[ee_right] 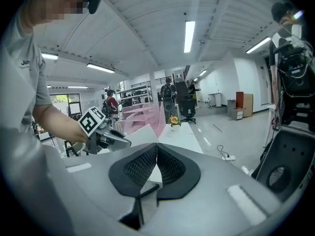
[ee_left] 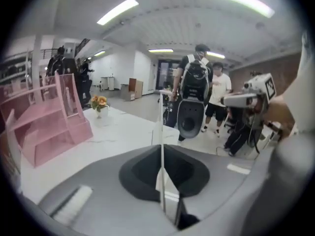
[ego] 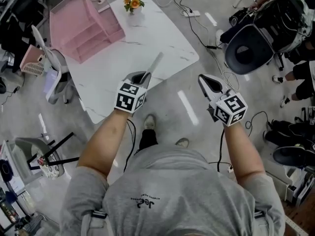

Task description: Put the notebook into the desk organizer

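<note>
The left tongs [ego: 142, 77] are clamped on the thin grey notebook [ego: 155, 64], held edge-up by the near edge of the white marble table [ego: 157, 38]; the right tongs [ego: 210, 84] are pressed together, empty. The carry seems under way: next, take the notebook across to the pink plastic desk organizer [ego: 83, 28] and line it up with a slot.

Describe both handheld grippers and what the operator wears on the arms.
Both the left gripper and right gripper are grey moulded shells with black textured pads on the jaws. Each carries a white cube printed with black square markers. A thin dark cable hangs under each. The person wears a grey short-sleeved T-shirt; forearms bare.
</note>
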Motion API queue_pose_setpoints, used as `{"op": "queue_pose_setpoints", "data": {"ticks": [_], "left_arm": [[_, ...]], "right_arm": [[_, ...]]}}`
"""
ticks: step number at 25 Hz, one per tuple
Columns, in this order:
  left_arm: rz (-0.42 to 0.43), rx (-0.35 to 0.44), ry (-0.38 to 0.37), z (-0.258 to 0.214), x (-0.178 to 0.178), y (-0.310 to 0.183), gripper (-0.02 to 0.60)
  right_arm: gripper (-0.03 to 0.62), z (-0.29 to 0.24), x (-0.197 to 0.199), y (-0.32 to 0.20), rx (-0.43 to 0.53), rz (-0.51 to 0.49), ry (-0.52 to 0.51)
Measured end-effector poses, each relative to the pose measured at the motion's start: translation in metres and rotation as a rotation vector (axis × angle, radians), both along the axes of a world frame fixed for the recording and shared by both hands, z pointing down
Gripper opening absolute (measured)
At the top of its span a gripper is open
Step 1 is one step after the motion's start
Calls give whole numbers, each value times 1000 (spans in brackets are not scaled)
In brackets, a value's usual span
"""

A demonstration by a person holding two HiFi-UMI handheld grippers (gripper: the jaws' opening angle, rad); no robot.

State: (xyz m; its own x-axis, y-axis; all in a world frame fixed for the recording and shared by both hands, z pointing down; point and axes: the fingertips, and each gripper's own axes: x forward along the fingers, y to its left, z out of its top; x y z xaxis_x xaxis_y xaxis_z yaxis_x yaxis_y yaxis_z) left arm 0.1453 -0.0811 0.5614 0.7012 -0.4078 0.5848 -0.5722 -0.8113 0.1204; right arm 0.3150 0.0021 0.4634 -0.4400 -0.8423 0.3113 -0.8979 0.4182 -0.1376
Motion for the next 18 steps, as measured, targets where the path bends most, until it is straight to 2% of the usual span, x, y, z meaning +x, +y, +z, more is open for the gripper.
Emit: {"op": "queue_pose_setpoints", "data": {"ticks": [4,9,14,18], "left_arm": [[-99,-99,178,-28,-34,-26,64],[-215,-168,368,-55,-85,-60,64],[-330,-206,520,-70,-141,-94,64],[-421,-217,603,-71,-188,-123,64]], "right_arm": [[5,-12,-22,-26,15,-40,6],[5,-23,-59,-62,26,-98,15],[5,-29,-97,-96,34,-150,23],[5,-30,-127,-120,28,-185,30]]}}
